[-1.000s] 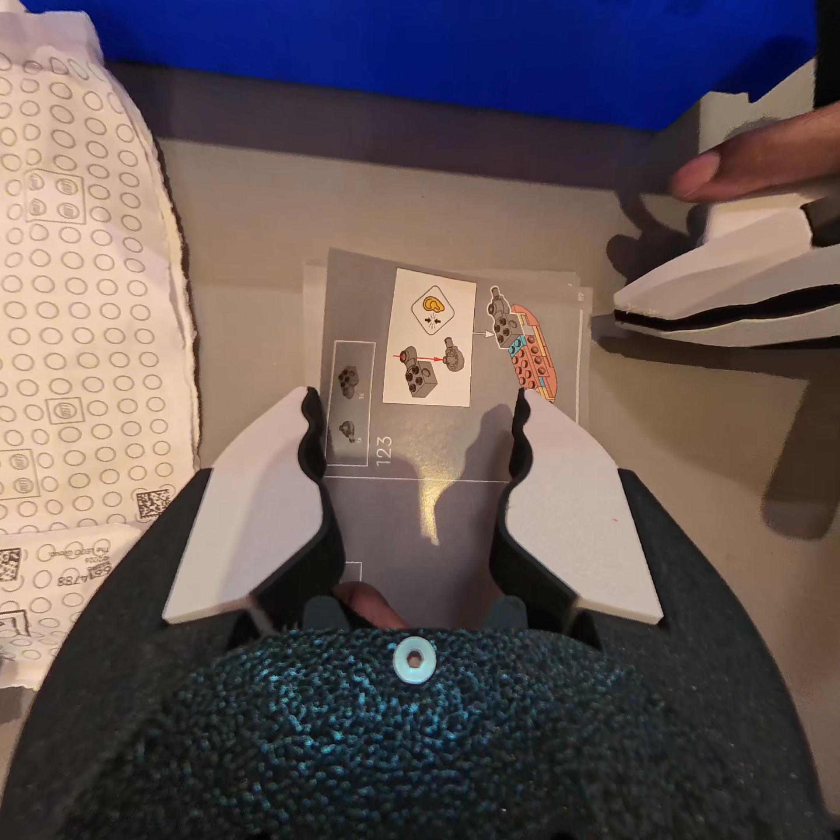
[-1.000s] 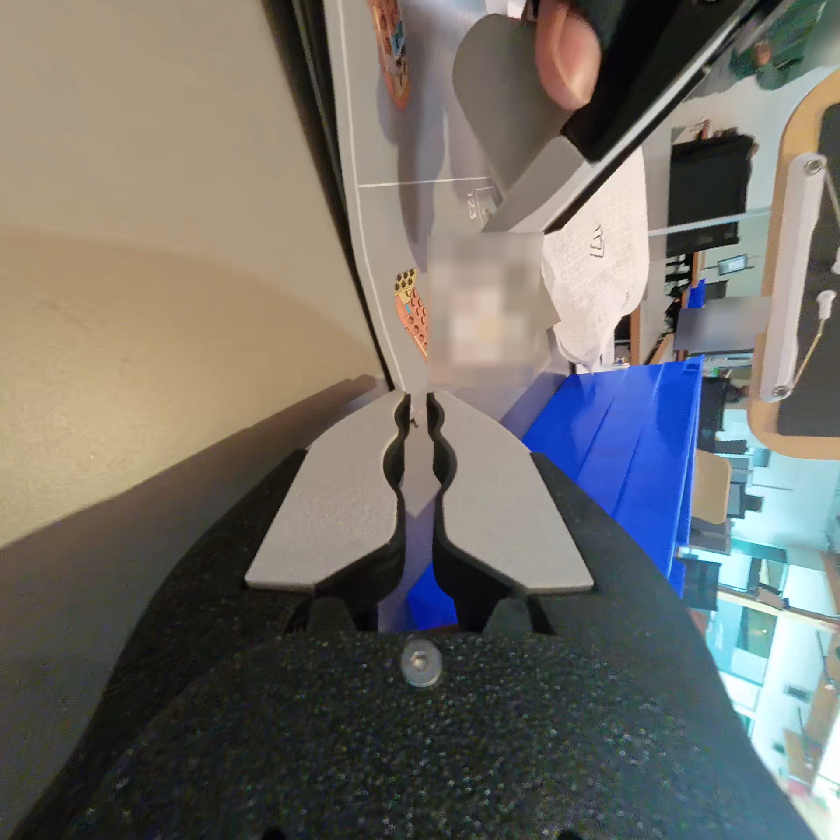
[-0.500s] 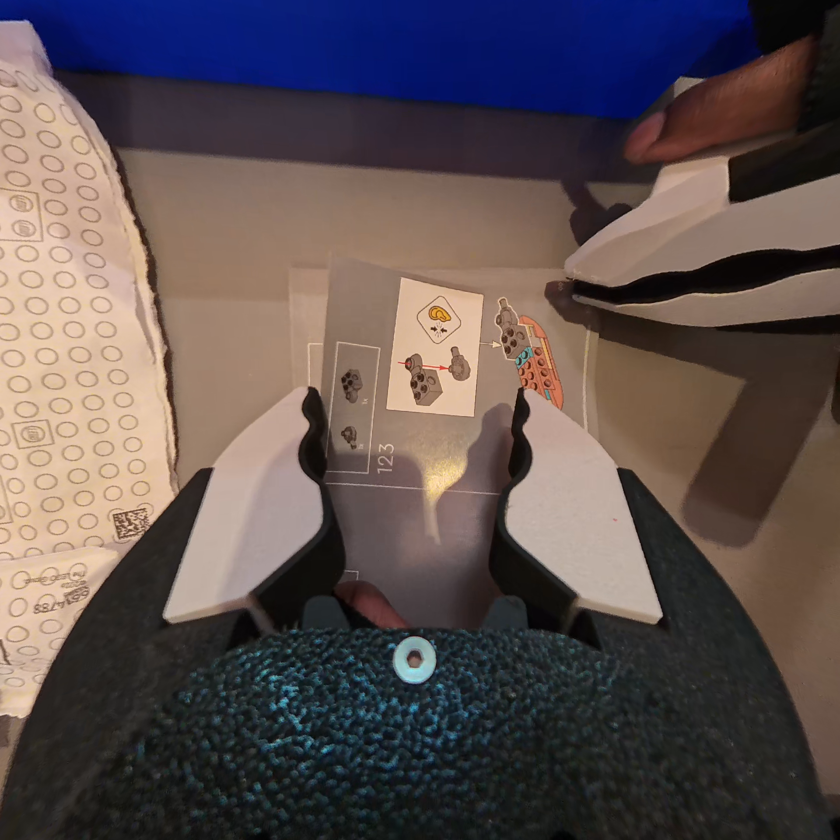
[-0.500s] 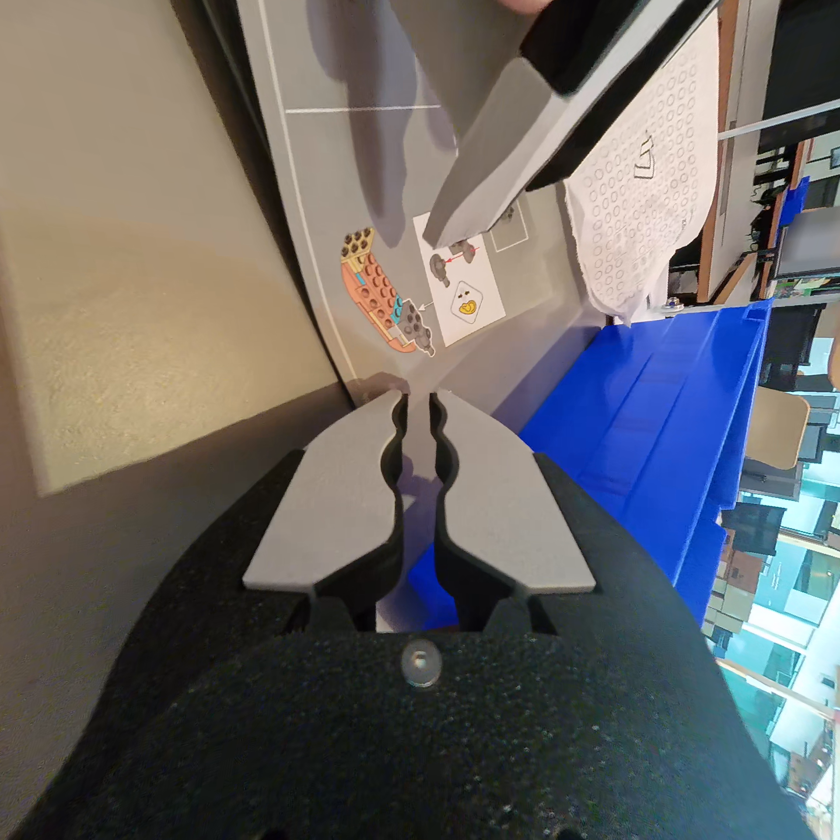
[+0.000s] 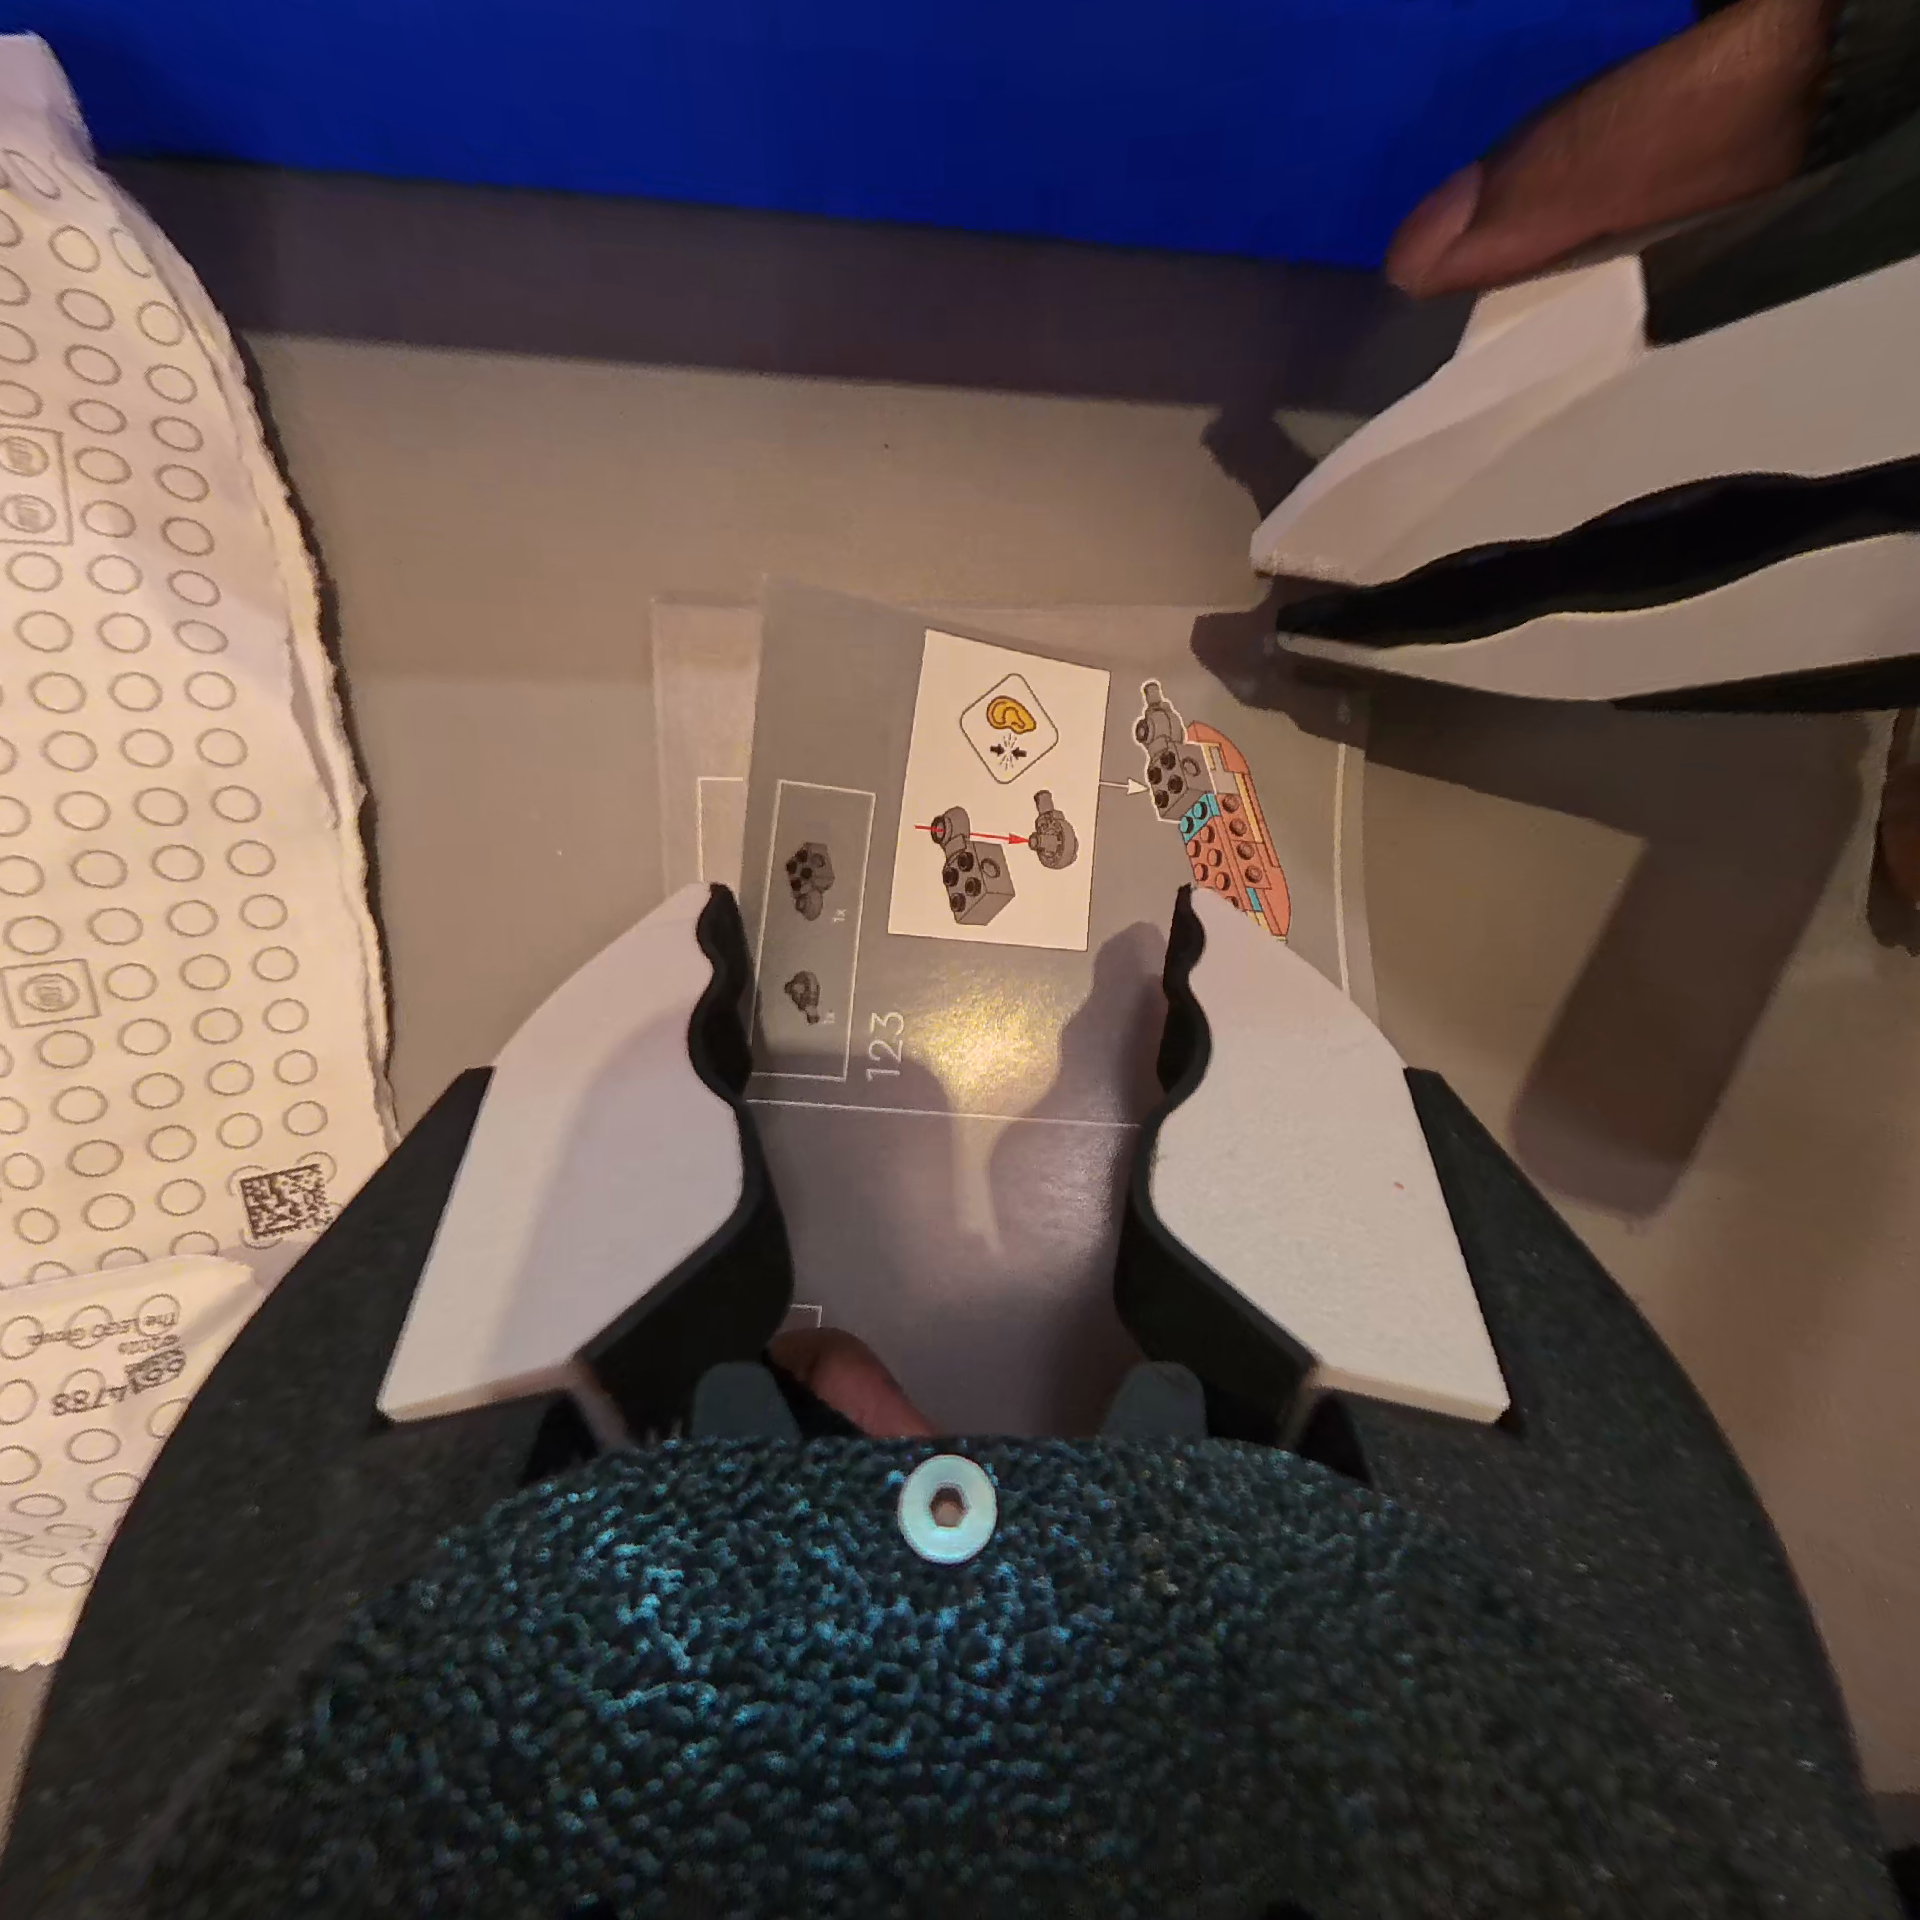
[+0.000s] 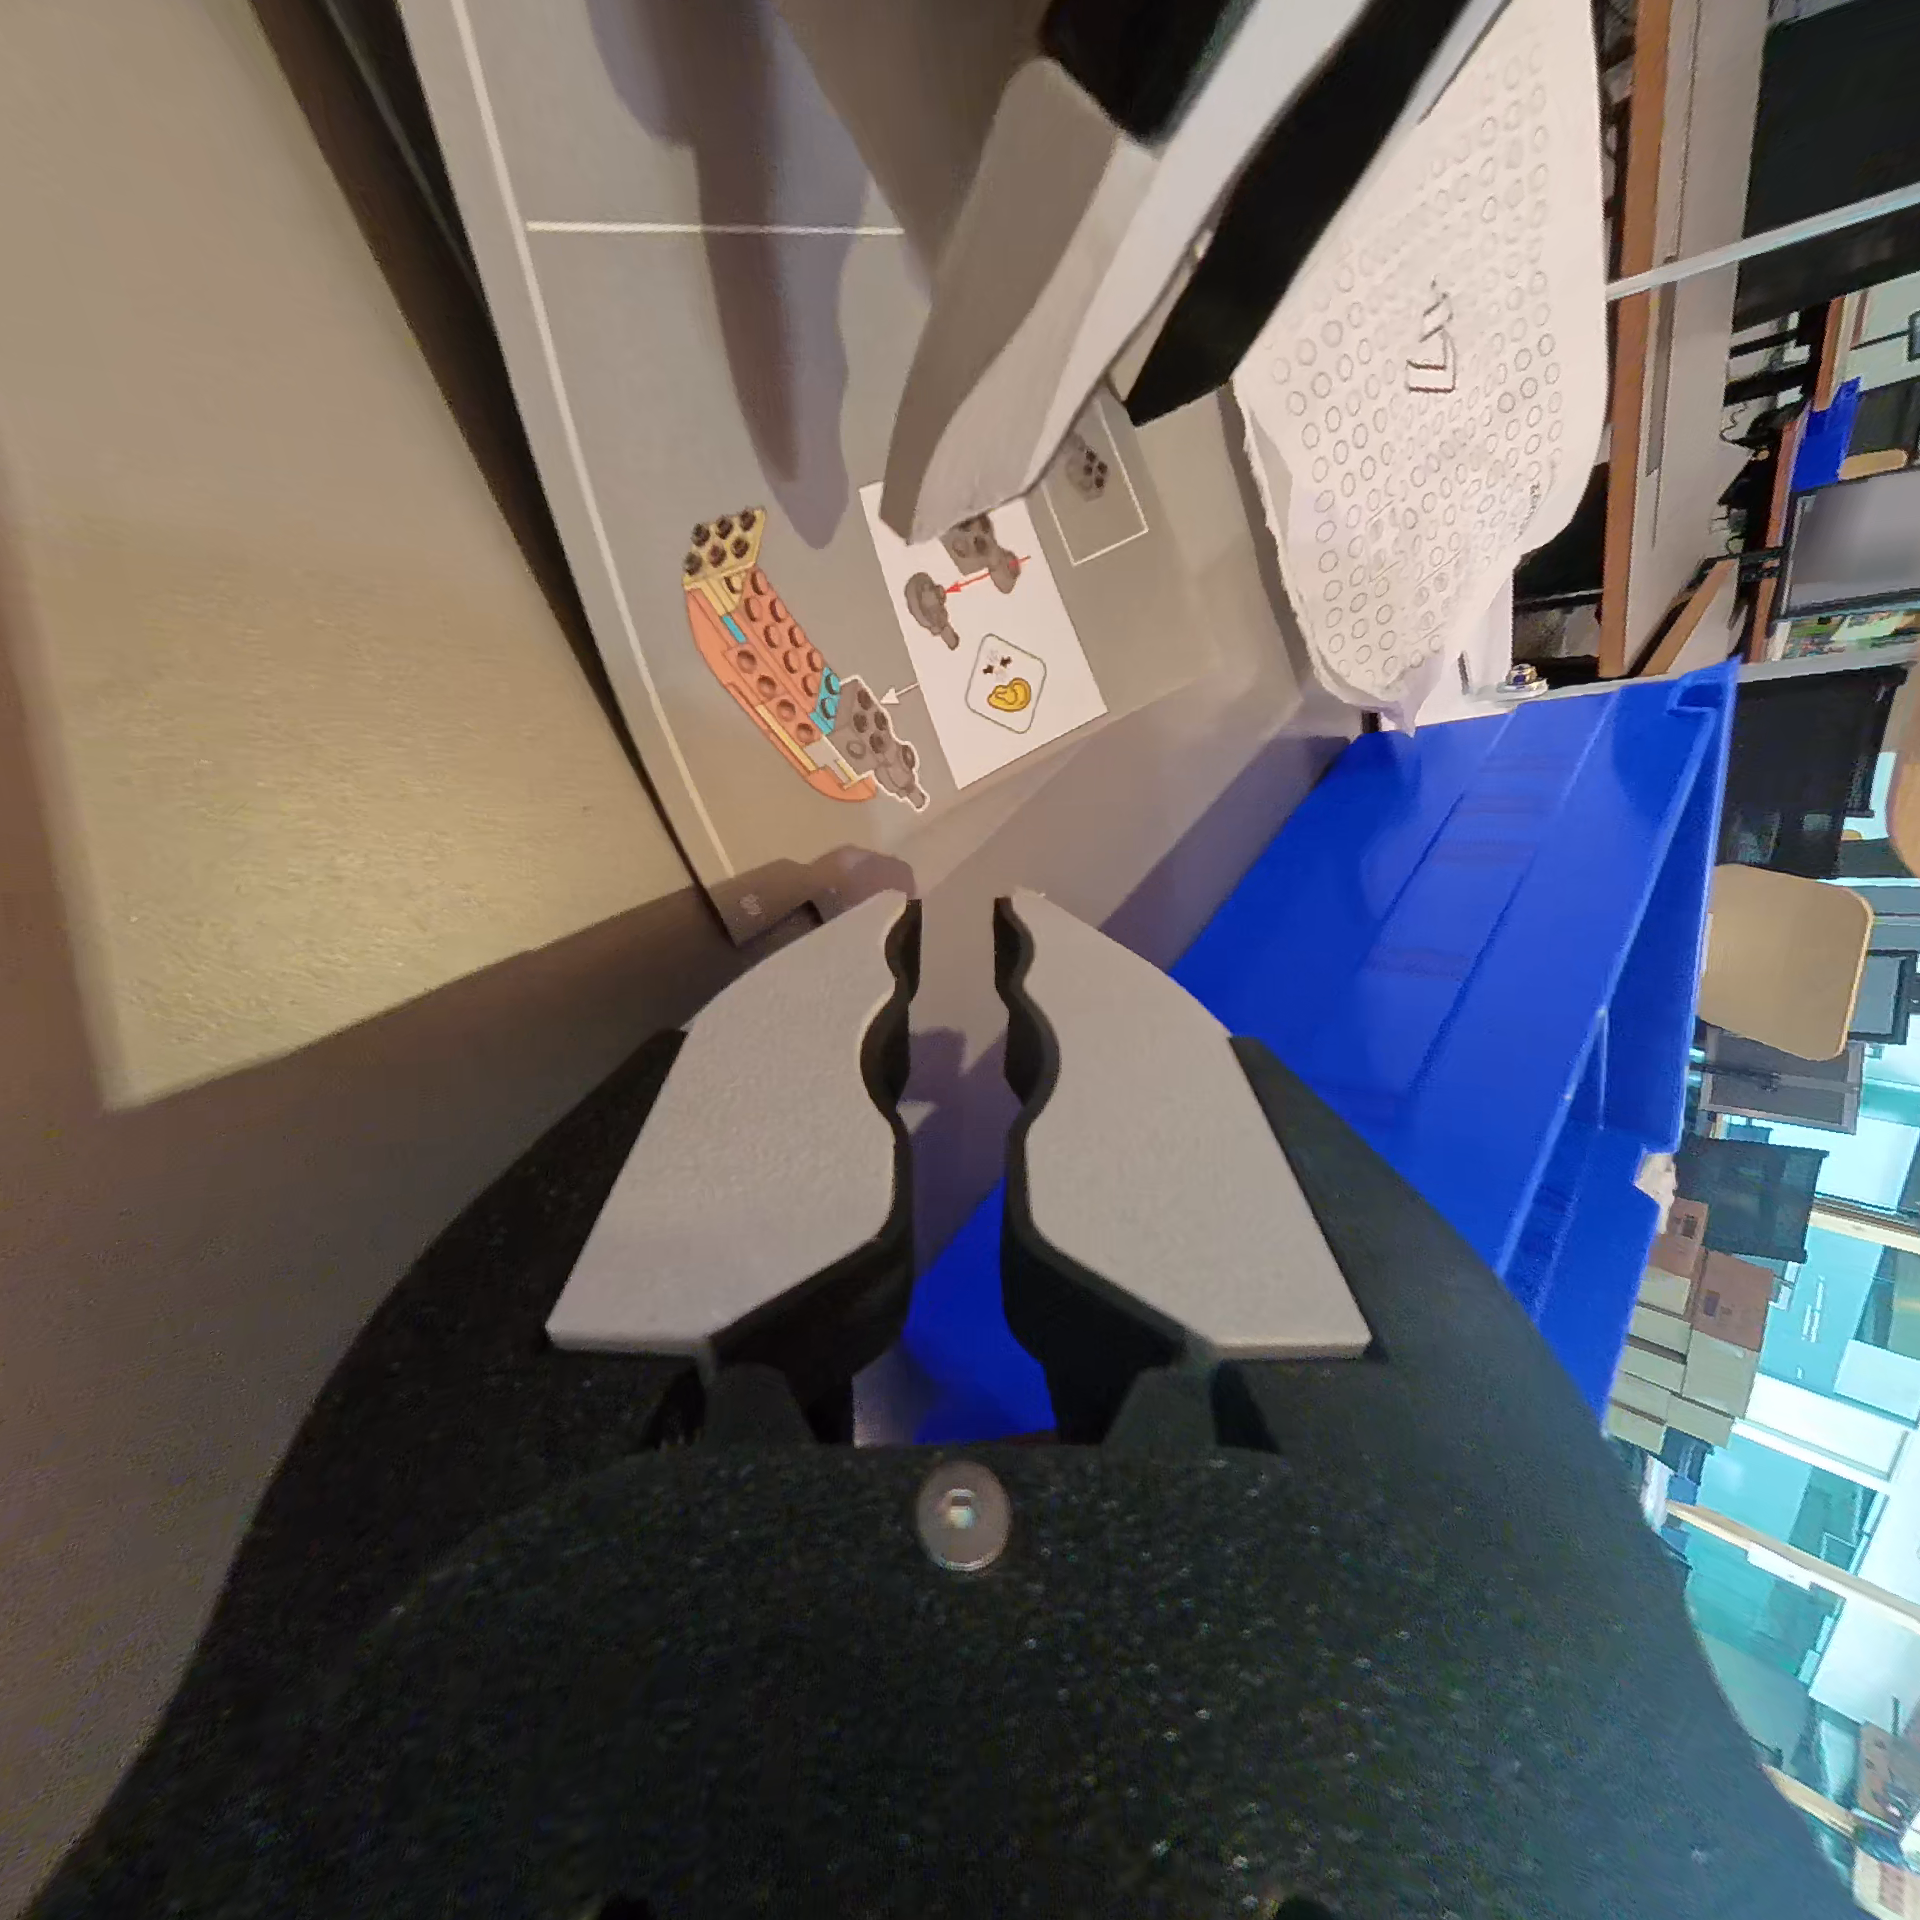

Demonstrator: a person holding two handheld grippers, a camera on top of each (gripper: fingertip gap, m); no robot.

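Your right gripper (image 6: 954,906) has let go of booklet (image 5: 997,1039) page: jaws narrow, empty, backed off its corner. Left gripper (image 5: 948,904) unchanged, jaws wide above booklet on desk (image 5: 540,499).

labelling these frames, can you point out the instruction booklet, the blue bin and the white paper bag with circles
instruction booklet (image 5: 997,1039), left wrist view, on the bare grey page below the white panel
blue bin (image 6: 1455,987), right wrist view, on its side wall
white paper bag (image 5: 135,779), left wrist view, on its circle-printed face
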